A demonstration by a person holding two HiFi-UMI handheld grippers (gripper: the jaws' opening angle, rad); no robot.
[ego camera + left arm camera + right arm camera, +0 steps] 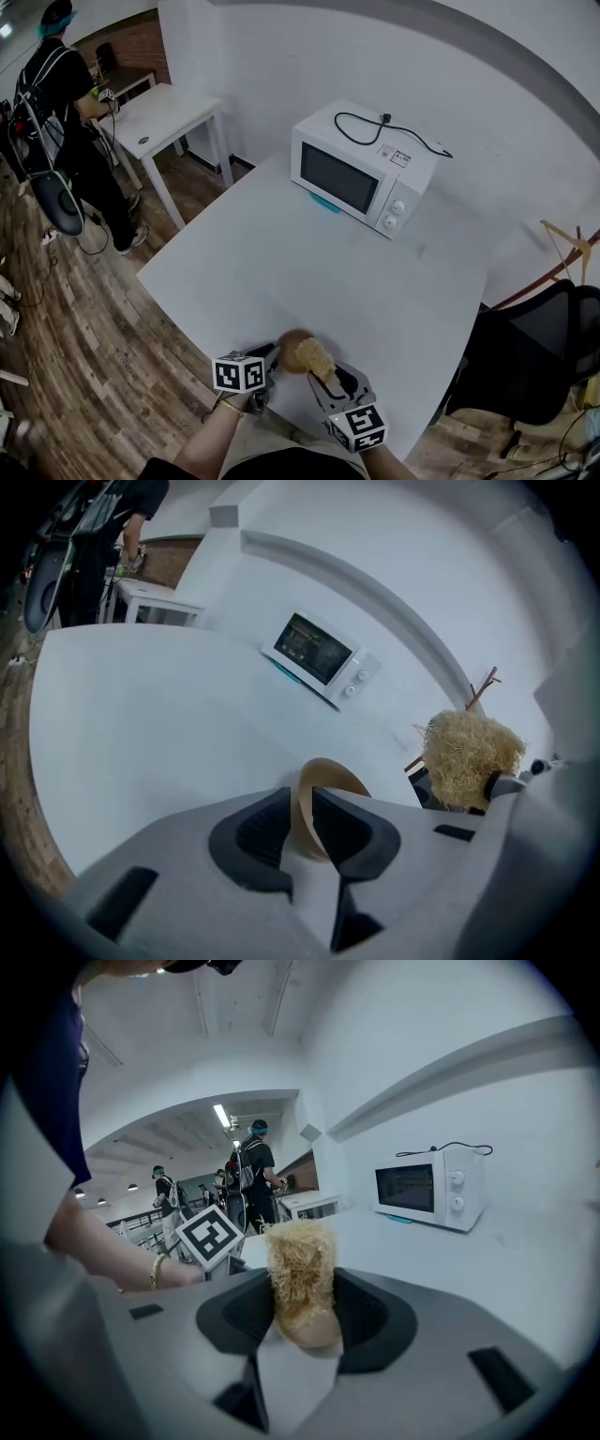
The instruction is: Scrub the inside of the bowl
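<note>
A tan wooden bowl (292, 343) is at the near edge of the white table (281, 253), tipped on its side. My left gripper (273, 355) has the bowl's thin wall (326, 778) standing between its jaws, which are a little apart around it, so it is open. My right gripper (324, 376) is shut on a straw-coloured fibre scrubber (315, 356). The scrubber (300, 1274) sticks up from between the pads of the right gripper (302, 1324). In the left gripper view the scrubber (469, 754) is to the right of the bowl, apart from it.
A white microwave (361, 169) with a black cord on top stands at the table's far side. A black chair (539, 347) is at the right. A person (66, 103) stands by a small white table (164, 112) at the far left, on wood flooring.
</note>
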